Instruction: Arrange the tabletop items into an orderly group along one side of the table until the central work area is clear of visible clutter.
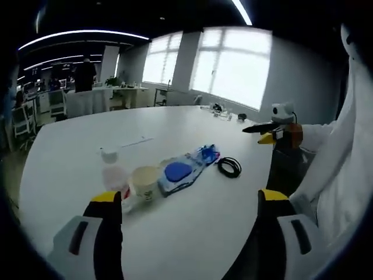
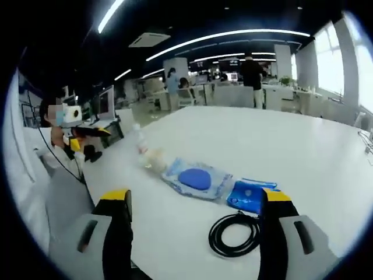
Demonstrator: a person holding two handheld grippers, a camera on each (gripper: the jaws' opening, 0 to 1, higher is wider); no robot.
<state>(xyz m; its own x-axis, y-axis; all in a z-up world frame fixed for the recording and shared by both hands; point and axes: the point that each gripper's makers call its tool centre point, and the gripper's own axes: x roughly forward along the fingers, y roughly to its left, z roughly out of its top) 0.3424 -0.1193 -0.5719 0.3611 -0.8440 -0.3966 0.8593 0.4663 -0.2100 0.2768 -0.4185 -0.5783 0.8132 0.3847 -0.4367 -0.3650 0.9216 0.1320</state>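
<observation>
White sleeve (image 1: 344,157); grey grippers, black fingers (image 1: 108,233) (yellow-tipped).

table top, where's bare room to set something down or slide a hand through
The white table is bare between the left gripper and the row of items, and again beyond them toward the windows. The crowded strip runs from the plastic bottle and paper cup through the blue packet to the black cable coil.

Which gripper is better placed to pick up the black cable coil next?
Right, probably. In the right gripper view the cable coil lies close ahead, between the open jaws of the right gripper. In the left gripper view the coil sits farther off, beyond the paper cup and blue packet.
</observation>
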